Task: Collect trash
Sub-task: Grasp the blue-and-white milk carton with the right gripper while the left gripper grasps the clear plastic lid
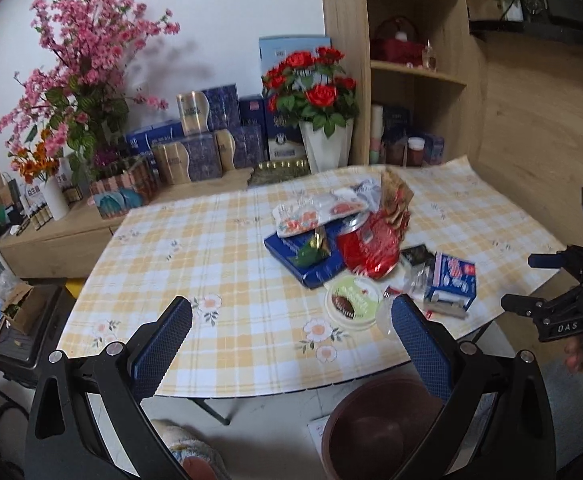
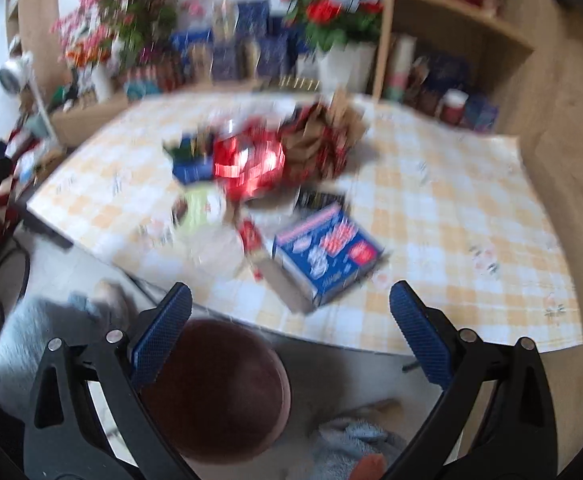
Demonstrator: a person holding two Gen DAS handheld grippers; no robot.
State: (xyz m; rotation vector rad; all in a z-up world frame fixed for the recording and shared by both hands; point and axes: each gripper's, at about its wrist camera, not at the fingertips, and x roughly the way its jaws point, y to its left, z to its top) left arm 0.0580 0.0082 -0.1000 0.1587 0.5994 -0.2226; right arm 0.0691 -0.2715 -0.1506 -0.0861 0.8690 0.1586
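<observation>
**A:** Where does the trash lie?

**B:** A heap of litter [image 1: 355, 236] sits on the checked yellow-and-white tabletop [image 1: 195, 264], toward its near right part. A shiny red wrapper [image 1: 367, 248] lies against a flat dark blue box [image 1: 303, 256]; a pale printed packet [image 1: 311, 216] rests on that box, and brown-and-red paper [image 1: 395, 200] stands behind. Nearer the edge lie a round lid with a pale green label [image 1: 351, 296] and a small blue-and-white carton [image 1: 451, 280] on its side.

**A:** And containers?

**B:** A dark brown bin [image 1: 375, 428] stands on the floor below the near tabletop edge. In the left wrist view its inside looks bare; the right wrist view is blurred, so its contents cannot be confirmed there. On the low cabinet behind, a white vase [image 1: 327, 148] holds red roses [image 1: 315, 84], and a second white vase [image 1: 57, 196] stands among pink blossom branches [image 1: 87, 60]. Blue gift boxes [image 1: 219, 128] are stacked between them.

**A:** The tools?

**B:** The left tool [image 1: 291, 328] hangs above the near tabletop edge, jaws spread wide, holding nothing. The right tool [image 2: 291, 320] is likewise spread wide and empty, poised over the bin and the tabletop edge, with the carton just ahead between its blue pads [image 2: 163, 328]. A slippered foot [image 1: 191, 452] shows on the floor beside the bin.
</observation>
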